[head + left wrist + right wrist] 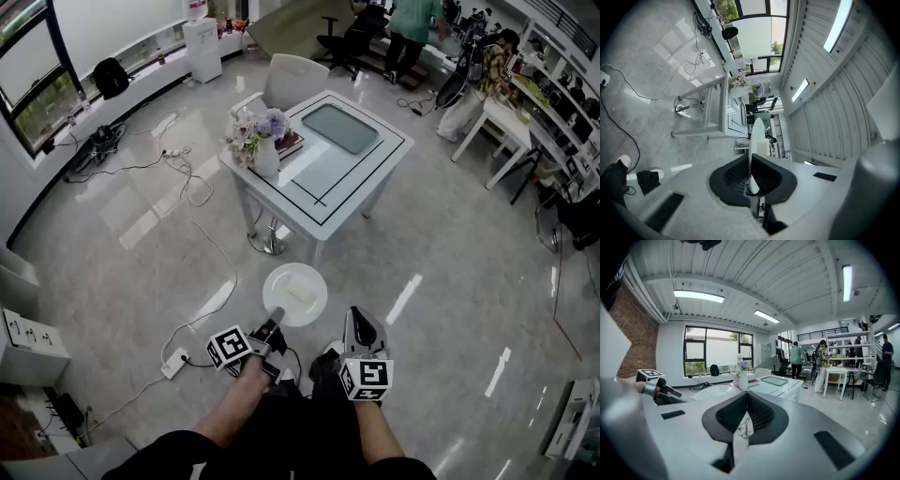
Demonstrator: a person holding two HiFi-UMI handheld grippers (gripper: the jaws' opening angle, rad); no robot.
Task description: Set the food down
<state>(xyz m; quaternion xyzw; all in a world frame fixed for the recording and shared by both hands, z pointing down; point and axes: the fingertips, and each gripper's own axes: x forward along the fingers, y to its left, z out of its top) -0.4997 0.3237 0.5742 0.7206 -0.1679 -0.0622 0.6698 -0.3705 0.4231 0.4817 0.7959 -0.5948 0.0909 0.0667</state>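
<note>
A white plate [295, 293] is held out over the glossy floor [450, 281] in front of the person, and it is gripped at its near rim by the left gripper [274, 319]. In the left gripper view the plate [754, 140] is seen edge-on, clamped between the narrowly set jaws of the left gripper [750, 185]. The food [298, 292], a pale flat piece, is carried on the plate; in the left gripper view the food [762, 148] is seen lying against the plate's upper face.

The right gripper [359, 323] is held just beside the plate, apart from it. In the right gripper view, the jaws of the right gripper [746, 413] are brought together, and nothing is held between them.

A white table [281, 214] is placed well ahead of the plate. A vase of flowers [264, 150] is set at its near left corner, with books [290, 143] just behind it and a dark mat [339, 127] toward the far side. A white chair [292, 80] is drawn up behind the table. Cables [187, 178] are spread across the floor to the left.
</note>
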